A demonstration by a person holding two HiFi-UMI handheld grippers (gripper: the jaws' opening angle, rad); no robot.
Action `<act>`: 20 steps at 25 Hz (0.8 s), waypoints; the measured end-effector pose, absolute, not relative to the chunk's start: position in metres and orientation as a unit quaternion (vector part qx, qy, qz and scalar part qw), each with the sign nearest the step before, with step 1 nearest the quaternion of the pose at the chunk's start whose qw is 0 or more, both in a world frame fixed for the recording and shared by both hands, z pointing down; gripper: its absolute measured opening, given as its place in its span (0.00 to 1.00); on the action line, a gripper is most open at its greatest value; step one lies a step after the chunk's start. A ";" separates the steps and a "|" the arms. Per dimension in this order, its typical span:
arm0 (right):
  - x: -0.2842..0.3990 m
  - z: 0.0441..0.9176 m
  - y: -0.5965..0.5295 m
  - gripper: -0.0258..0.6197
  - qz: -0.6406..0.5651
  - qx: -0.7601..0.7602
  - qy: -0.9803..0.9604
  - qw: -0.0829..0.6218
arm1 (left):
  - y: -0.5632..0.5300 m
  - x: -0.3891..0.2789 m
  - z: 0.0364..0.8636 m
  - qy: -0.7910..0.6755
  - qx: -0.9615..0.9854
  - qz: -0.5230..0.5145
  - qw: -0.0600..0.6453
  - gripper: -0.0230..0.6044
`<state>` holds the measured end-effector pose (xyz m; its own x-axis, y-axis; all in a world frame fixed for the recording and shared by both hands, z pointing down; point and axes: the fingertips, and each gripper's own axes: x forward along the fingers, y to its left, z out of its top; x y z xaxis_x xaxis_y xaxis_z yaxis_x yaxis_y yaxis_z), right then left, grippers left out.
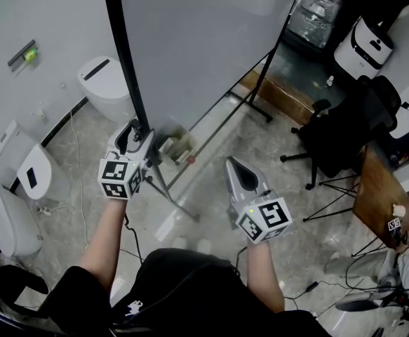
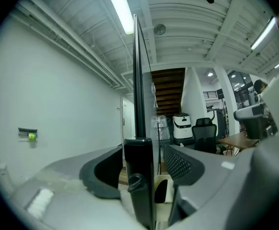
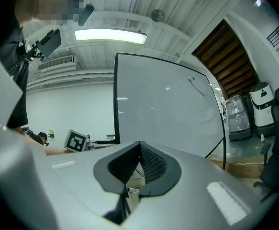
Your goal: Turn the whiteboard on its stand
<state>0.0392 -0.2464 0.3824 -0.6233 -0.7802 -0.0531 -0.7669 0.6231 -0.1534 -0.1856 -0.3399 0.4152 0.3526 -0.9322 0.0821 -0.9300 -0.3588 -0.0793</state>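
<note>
The whiteboard [image 1: 197, 41] stands upright on its black stand [image 1: 250, 97], near the edge of the floor [image 1: 260, 153] that runs along the white wall [image 1: 43, 12]. Its blank face spreads to the right of its black side post [image 1: 123, 48].

That post runs down between the jaws of the left gripper [image 1: 142, 140]. The jaws stand wide apart, one on each side of the post, and their pads do not press on it. The right gripper [image 1: 233, 163] hangs further right, apart from the board. Its jaws are closed together with nothing between them, and it points up at the board's face.

Low on the stand, just beyond the left gripper, sits a small pale box [image 1: 178, 146]; what it holds cannot be made out. A brown carton [image 1: 281, 95] lies on the floor under the board's far end, and a plastic-wrapped bundle [image 1: 315, 9] stands beyond it.

A white rounded unit [image 1: 106, 83] stands against the wall, left of the post. Towards the floor's right edge are a black chair [image 1: 344, 128] and a wooden table [image 1: 376, 195].
</note>
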 end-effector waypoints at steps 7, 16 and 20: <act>0.041 0.380 -0.240 0.05 -0.056 -0.430 0.899 0.061 | -0.319 -0.185 0.397 0.581 -0.811 -0.054 0.050 0.44; 0.053 0.380 -0.231 0.05 -0.050 -0.447 0.891 0.061 | -0.295 -0.154 0.372 0.550 -0.833 -0.018 0.065 0.31; 0.060 0.379 -0.227 0.05 -0.044 -0.458 0.886 0.058 | -0.294 -0.125 0.371 0.524 -0.851 -0.005 0.049 0.18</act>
<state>0.0599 -0.2274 0.3788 -0.5739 -0.8166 -0.0617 -0.8063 0.5766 -0.1317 -0.1253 -0.2943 0.3709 0.4516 -0.8912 -0.0428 -0.8902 -0.4468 -0.0892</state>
